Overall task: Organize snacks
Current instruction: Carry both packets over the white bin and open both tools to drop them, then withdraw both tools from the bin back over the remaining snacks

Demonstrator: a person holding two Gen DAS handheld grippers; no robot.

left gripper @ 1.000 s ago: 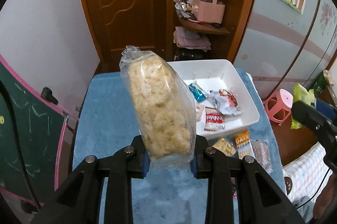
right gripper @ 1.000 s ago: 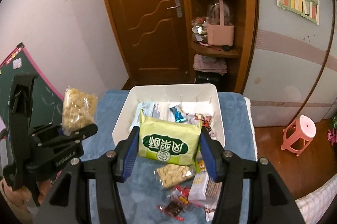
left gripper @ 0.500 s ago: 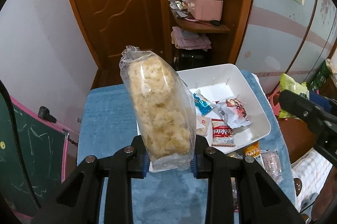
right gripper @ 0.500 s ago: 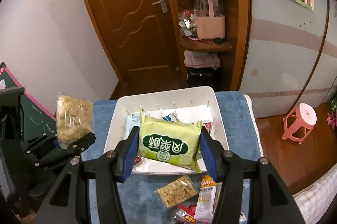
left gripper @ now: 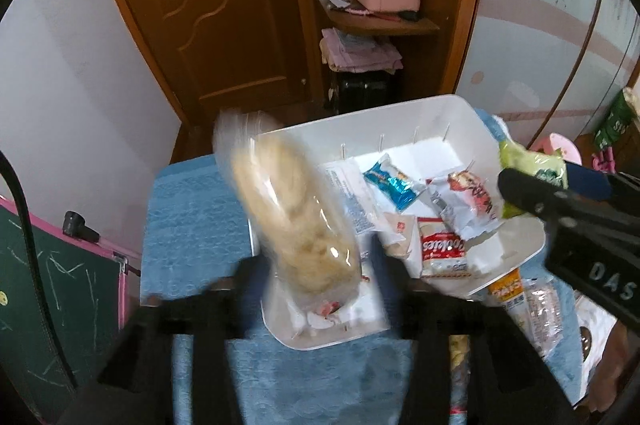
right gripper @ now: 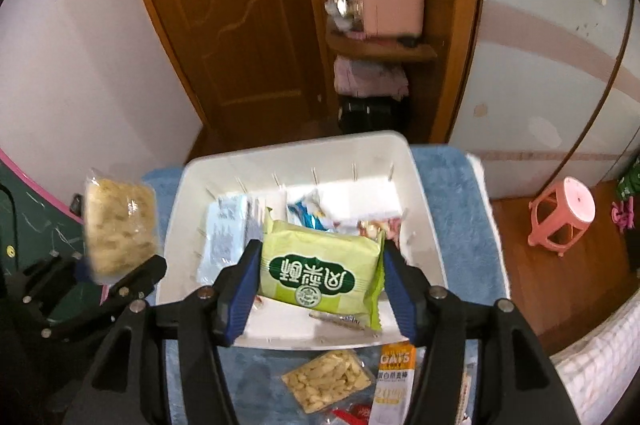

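My left gripper (left gripper: pixel 316 265) is over the near left corner of the white bin (left gripper: pixel 360 113). Its jaws are opening, and the clear bag of puffed snack (left gripper: pixel 288 213) stands blurred and leaning between the parted fingers, no longer pinched. In the right wrist view that bag (right gripper: pixel 118 225) shows above the left gripper (right gripper: pixel 100 269), at the bin's left edge. My right gripper (right gripper: pixel 320 277) hangs over the bin (right gripper: pixel 424 193). Its blue pads still touch the green packet (right gripper: pixel 320 265), and its jaws are starting to open.
Several small packets lie in the bin, among them a blue one (left gripper: pixel 394 181) and a cookie pack (left gripper: pixel 442 249). A bag of nuts (right gripper: pixel 328 379) and an oat bar (right gripper: pixel 394 377) lie on the blue cloth (left gripper: pixel 192 217). A chalkboard (left gripper: pixel 60 285) stands left, a pink stool (right gripper: pixel 562 217) right.
Both grippers came forward and down over the bin. The left jaws sprang apart and the puffed snack bag tipped left, blurred. The green packet now hangs over the bin.
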